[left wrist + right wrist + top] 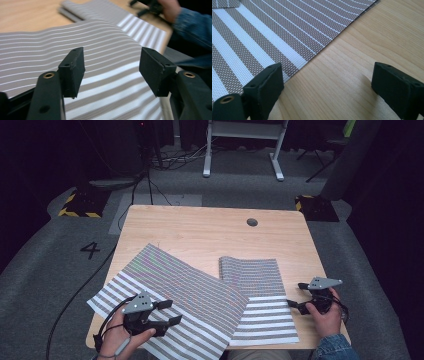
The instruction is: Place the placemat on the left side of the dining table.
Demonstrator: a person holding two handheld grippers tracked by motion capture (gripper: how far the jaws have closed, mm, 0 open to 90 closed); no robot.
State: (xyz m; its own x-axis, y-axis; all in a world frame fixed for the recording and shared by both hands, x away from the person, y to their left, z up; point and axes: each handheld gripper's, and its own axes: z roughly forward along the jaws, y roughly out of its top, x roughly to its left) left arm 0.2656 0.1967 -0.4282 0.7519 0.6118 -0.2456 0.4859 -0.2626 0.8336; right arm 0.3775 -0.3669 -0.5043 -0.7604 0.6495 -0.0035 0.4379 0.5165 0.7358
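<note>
Now my left hand (120, 335) holds the left gripper (167, 312) low over the near left corner of the table (200, 227), pointing toward the middle, with its jaws spread and nothing between them; in the left gripper view they hang above the large striped mat (105, 65) without touching it. My right hand (325, 315) rests at the near right edge, and the right gripper (296, 295) points left, jaws wide apart, one at the edge of the smaller striped mat (262, 32) and the other over bare wood. The large mat's near corner runs off the table edge under my wrist. It overlaps the smaller mat's left side, I think, though the seam is hard to read. Both mats are woven, grey-brown with white stripes, broad near me and fine farther off.
</note>
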